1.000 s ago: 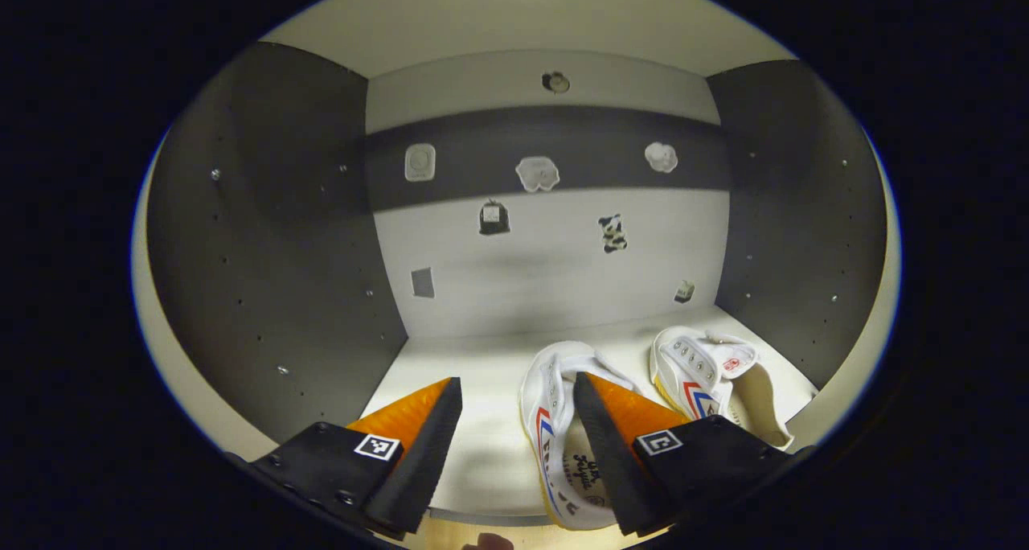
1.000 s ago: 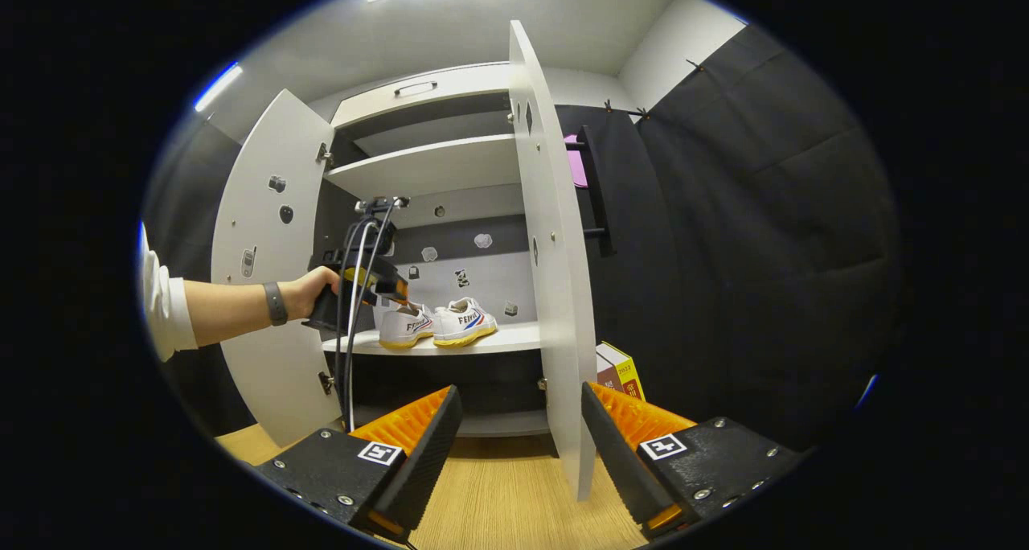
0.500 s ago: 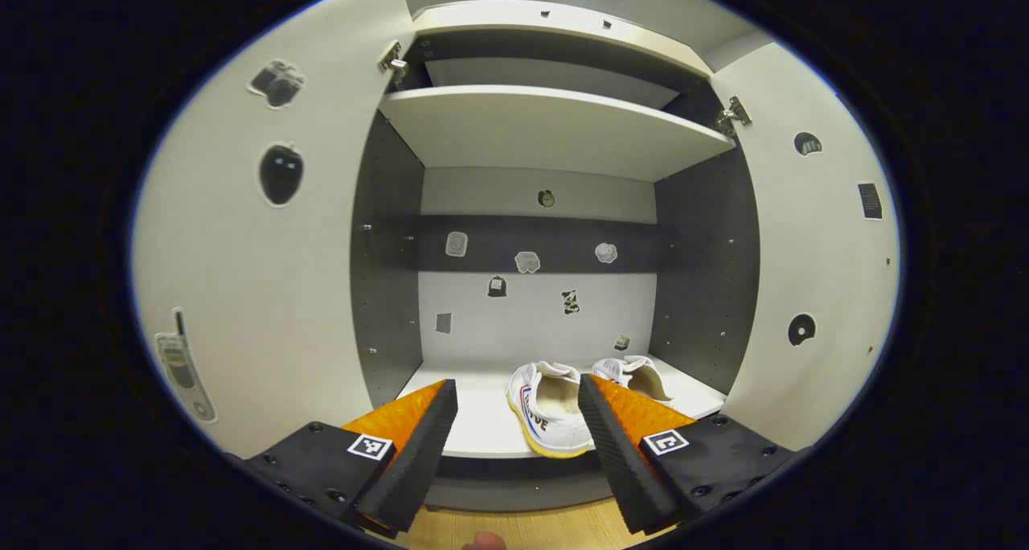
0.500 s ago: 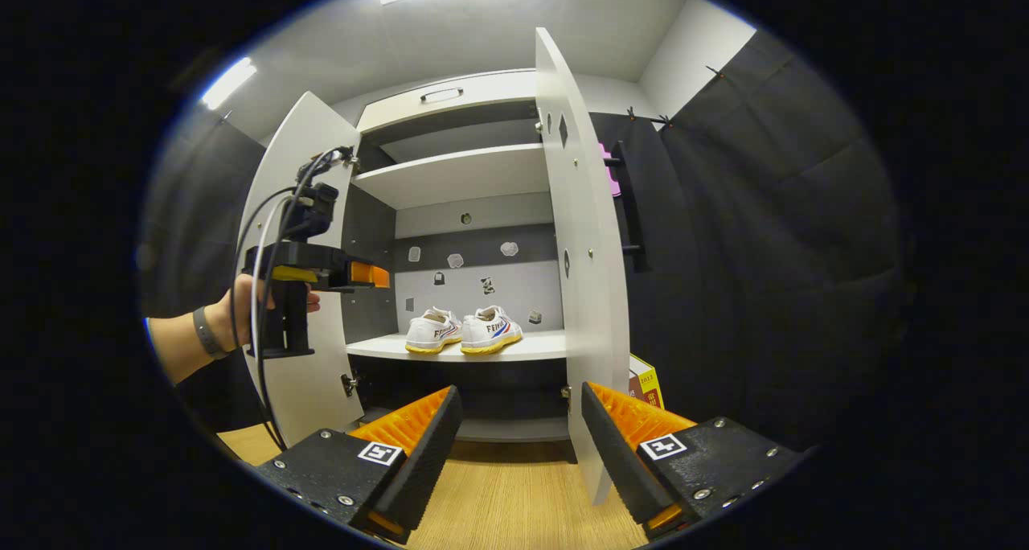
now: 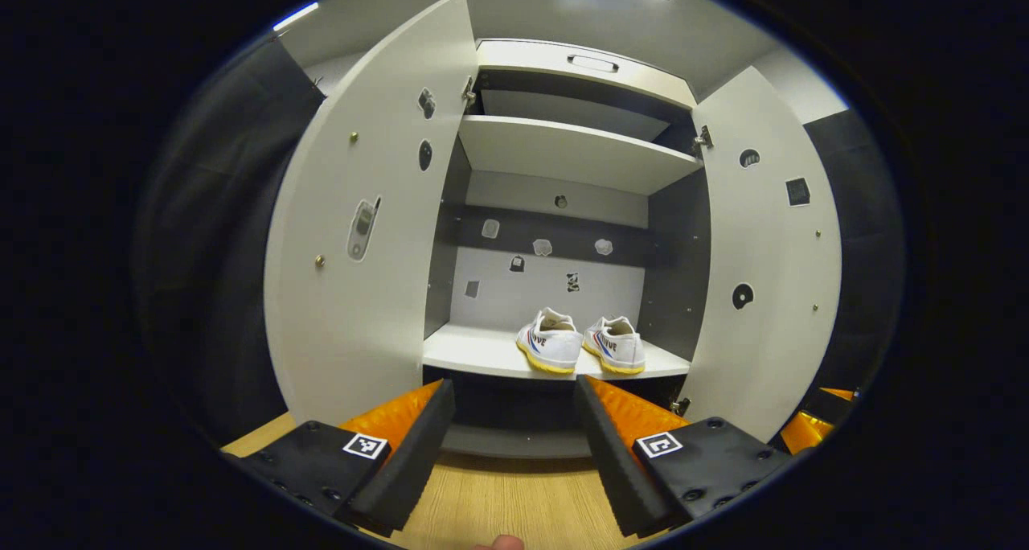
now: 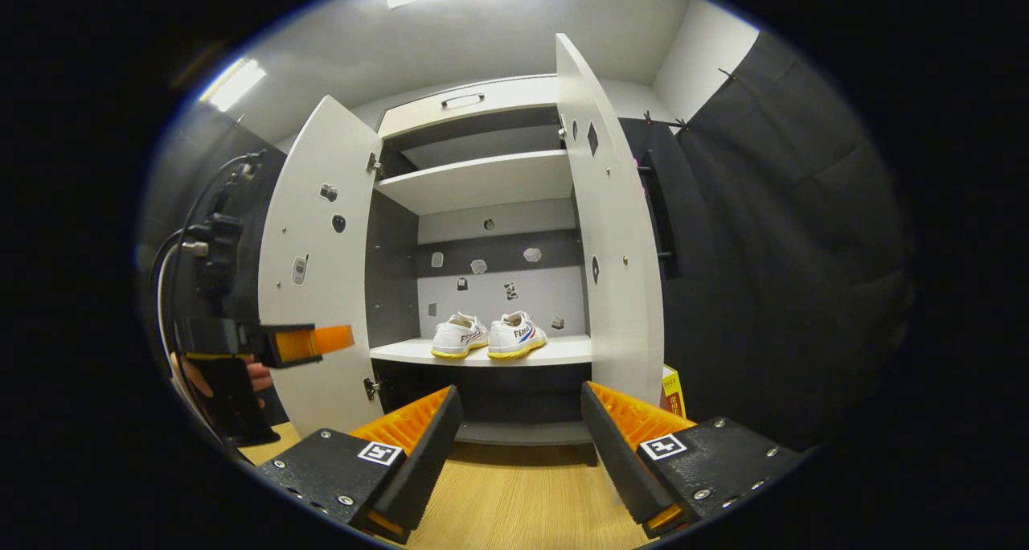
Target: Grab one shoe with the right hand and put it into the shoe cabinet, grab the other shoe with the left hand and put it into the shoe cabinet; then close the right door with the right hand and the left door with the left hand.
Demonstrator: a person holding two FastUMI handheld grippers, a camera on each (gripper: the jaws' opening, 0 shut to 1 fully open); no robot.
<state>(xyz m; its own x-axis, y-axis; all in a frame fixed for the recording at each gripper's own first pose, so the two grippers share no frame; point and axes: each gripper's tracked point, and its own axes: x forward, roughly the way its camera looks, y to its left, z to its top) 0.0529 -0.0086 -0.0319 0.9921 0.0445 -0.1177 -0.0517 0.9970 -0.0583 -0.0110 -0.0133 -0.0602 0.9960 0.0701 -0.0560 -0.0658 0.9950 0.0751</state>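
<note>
Two white shoes stand side by side on the cabinet's middle shelf [image 5: 474, 353]: the left shoe [image 5: 551, 342] and the right shoe [image 5: 616, 344]. In the right gripper view the left shoe [image 6: 457, 335] and the right shoe [image 6: 518, 334] rest on the same shelf [image 6: 555, 350]. Both cabinet doors stand wide open: the left door [image 5: 370, 228] [image 6: 321, 268] and the right door [image 5: 768, 260] [image 6: 619, 244]. My left gripper [image 5: 510, 441] is open, back from the cabinet, holding nothing. It also appears at the left of the right gripper view as the left gripper [image 6: 309, 342], held by a hand. My right gripper [image 6: 514, 445] is open and empty, facing the cabinet.
Light wooden floor [image 6: 514, 502] lies in front of the cabinet. An upper shelf [image 5: 571, 152] and a top drawer with a handle [image 5: 593, 62] sit above. A yellow box [image 6: 672, 389] stands on the floor behind the right door.
My left gripper pulled back out of the cabinet, leaving the shoe on the shelf, and now sits well in front of the doors. The right gripper view shifted slightly, centring on the cabinet.
</note>
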